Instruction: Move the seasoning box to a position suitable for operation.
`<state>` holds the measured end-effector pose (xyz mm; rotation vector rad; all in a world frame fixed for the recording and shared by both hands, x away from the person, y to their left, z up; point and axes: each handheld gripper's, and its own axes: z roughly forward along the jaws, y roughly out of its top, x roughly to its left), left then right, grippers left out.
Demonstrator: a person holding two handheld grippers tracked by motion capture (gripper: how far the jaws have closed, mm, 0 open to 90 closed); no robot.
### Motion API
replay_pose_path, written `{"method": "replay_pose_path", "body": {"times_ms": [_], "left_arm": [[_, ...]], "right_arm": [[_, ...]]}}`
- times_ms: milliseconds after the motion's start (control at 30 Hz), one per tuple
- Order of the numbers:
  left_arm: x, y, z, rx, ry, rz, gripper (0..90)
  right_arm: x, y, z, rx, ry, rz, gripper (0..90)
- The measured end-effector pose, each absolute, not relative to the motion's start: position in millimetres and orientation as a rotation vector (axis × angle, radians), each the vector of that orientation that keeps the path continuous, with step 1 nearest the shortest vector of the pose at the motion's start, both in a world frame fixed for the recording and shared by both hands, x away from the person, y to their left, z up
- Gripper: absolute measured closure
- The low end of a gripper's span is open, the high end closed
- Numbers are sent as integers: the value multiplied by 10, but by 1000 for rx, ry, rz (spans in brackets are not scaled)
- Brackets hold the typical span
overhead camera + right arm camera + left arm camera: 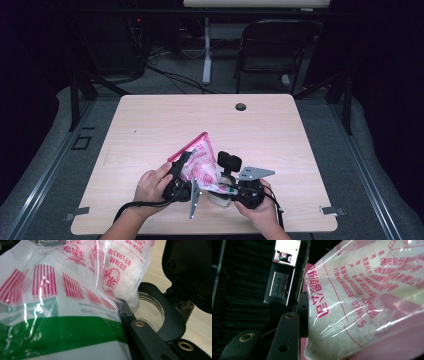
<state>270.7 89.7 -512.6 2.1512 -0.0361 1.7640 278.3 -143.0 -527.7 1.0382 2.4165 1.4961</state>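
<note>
Holding the upper left edge of the plastic bag point(199, 161), the left tongs point(183, 161) are clamped on the film, with the bag's white granular fill pressed beside the black jaw in the left gripper view point(352, 305). The bag is raised above the front centre of the worktop point(150, 125), long axis tilted, its pink-edged top corner pointing up and away from the person and its lower end down toward the open jar point(150, 310) near the right hand. The right tongs point(227, 189) are clenched on the bag's lower corner point(75, 322), beside the jar's hinged black lid point(229, 161).
</note>
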Motion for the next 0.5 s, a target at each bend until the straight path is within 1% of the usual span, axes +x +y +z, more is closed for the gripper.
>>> {"method": "replay_pose_path", "body": {"times_ms": [500], "left_arm": [[2689, 887, -5109, 2146, -53, 1786, 654]], "right_arm": [[2774, -1436, -5267, 1027, 2414, 1497, 896]]}}
